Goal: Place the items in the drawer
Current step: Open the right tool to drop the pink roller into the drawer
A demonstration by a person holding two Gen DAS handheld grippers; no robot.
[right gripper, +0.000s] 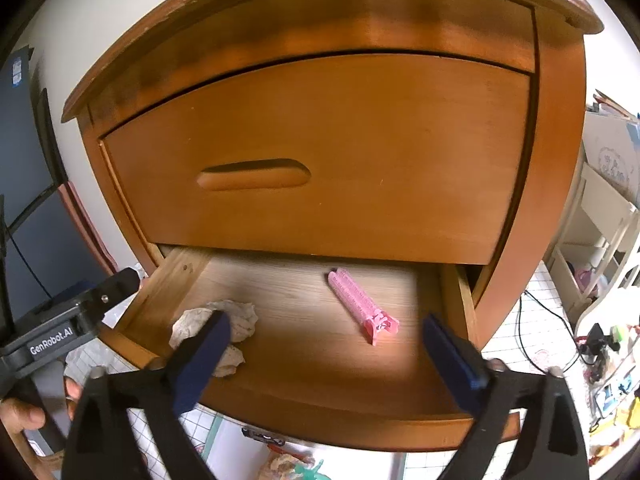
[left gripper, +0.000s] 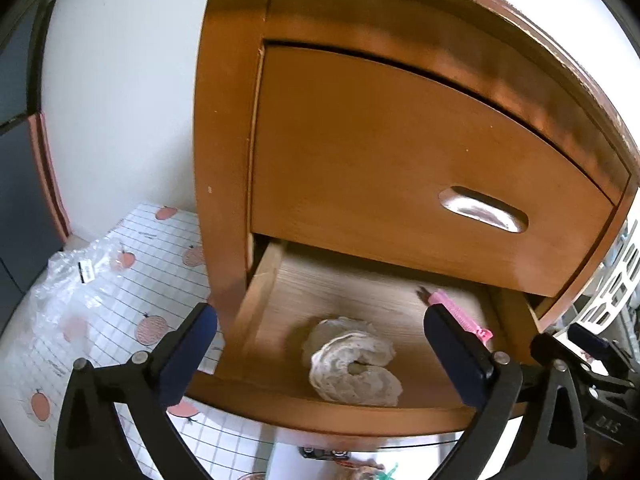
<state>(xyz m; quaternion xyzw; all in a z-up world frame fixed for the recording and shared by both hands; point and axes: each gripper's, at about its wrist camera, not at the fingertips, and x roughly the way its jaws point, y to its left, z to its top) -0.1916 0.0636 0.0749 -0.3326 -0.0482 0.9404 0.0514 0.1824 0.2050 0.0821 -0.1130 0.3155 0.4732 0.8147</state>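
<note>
Honey-brown wood fills the left wrist view: the lower drawer [left gripper: 360, 364] stands pulled out at bottom centre, holding a cream crocheted scrunchie [left gripper: 352, 360] at its middle and a pink hair clip [left gripper: 460, 312] to the right, with the left gripper [left gripper: 320, 356] spread wide and empty, and crumpled plastic wrap [left gripper: 76, 280] at far left. In the right wrist view the right gripper [right gripper: 328, 360] is likewise wide and empty over the drawer [right gripper: 312, 360]; the clip [right gripper: 360, 304] lies centre right, the scrunchie [right gripper: 236, 320] lower left behind one finger.

Lower drawer [right gripper: 304, 408] open; cream lace scrunchie [left gripper: 352, 364] front-left, pink clip [right gripper: 362, 306] right, apart.
</note>
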